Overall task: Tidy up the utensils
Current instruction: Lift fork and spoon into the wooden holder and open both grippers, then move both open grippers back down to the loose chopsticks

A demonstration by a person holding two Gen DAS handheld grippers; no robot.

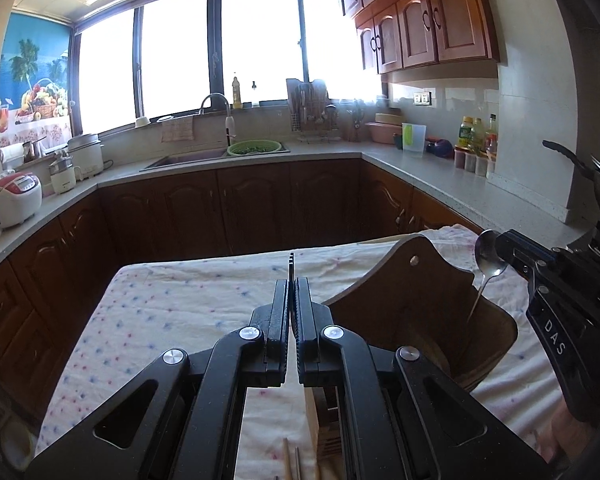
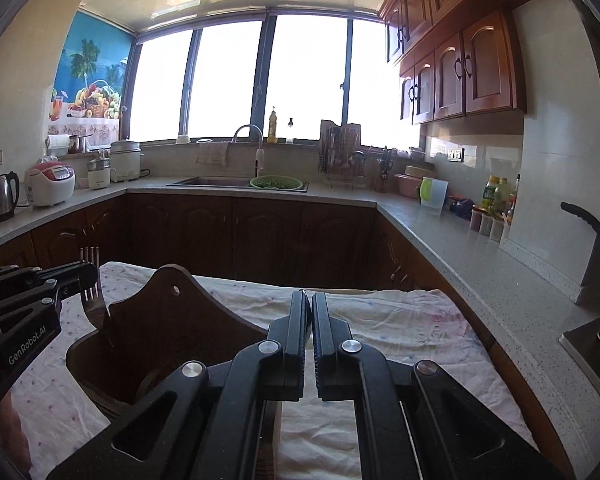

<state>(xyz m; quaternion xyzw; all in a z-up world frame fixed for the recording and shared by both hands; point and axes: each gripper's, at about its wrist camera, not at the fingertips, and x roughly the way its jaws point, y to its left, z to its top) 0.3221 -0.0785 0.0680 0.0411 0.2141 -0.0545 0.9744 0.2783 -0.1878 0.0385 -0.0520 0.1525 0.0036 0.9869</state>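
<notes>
In the left wrist view, the left tongs (image 1: 291, 280) were pinched tight on a fork (image 1: 291, 264), seen edge-on, left of the wooden holder (image 1: 416, 304). The right tongs (image 1: 504, 254) gripped a spoon (image 1: 489, 258) above the holder.

In the right wrist view, the right tongs (image 2: 311, 304) were closed on the thin spoon (image 2: 303, 293), right of the holder (image 2: 168, 320). The left tongs (image 2: 88, 274) held the fork (image 2: 92, 280) at the holder's left edge, over the cloth-covered surface (image 2: 400, 328).

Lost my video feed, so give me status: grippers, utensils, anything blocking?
Left gripper shut on fork, right gripper shut on spoon. Both utensils handle-down at wooden holder. Nothing blocking.
</notes>
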